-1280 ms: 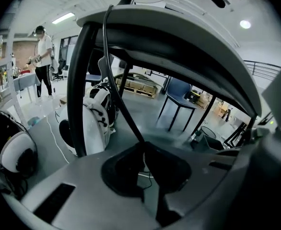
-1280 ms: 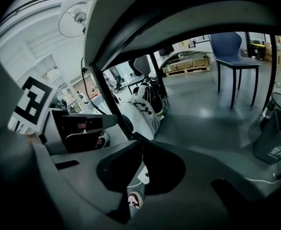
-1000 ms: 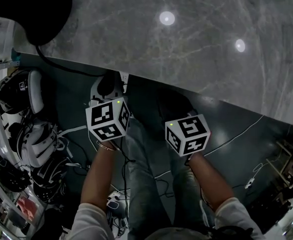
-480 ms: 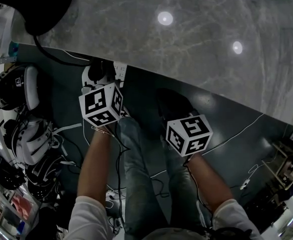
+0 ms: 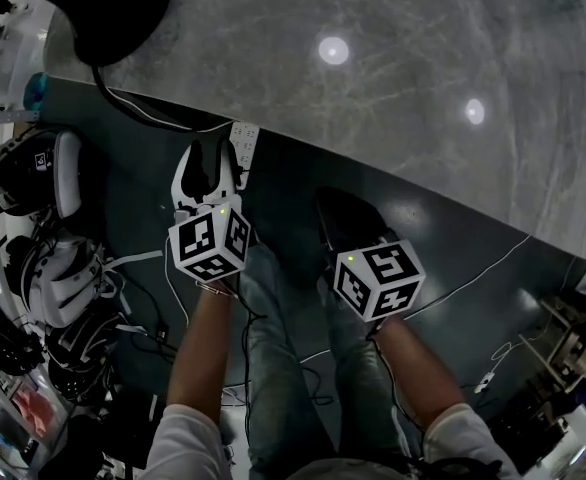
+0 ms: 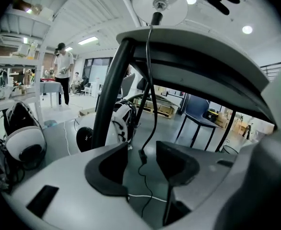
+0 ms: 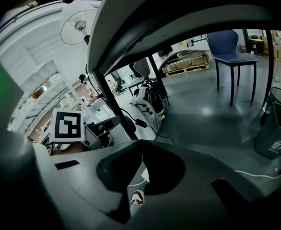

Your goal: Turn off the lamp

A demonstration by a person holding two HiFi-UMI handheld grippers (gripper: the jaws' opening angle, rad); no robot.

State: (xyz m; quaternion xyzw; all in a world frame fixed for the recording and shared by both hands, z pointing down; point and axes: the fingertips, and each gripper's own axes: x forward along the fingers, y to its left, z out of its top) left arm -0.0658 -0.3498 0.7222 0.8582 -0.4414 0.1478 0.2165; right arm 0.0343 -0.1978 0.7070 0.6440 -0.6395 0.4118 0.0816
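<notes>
Since half a second earlier: left gripper (image 5: 211, 153) lower in the head view, its jaws just opened and now wide apart, pressing on nothing. In the left gripper view, small black inline switch (image 6: 142, 155) framed in the gap between those jaws, clear of both pads, strung on the thin black lamp cord (image 6: 150, 80). Right gripper (image 7: 141, 150) at lower centre of the head view, beside the left one and apart from it. Jaws together with nothing between them, and a pale shoe (image 7: 136, 198) seen beneath. Just beyond the left gripper's tips, white power strip (image 5: 243, 142) on the dark floor. Further up, edge of the grey marbled tabletop (image 5: 393, 98) crossing the frame on a slant, with a black tubular table leg (image 6: 110, 85) left of the cord. Black desk lamp (image 5: 113, 13) on the tabletop at upper left of the head view, cord trailing over the edge. Pale round underside at top centre of the left gripper view. Farthest off, blue chair (image 6: 198, 116).
</notes>
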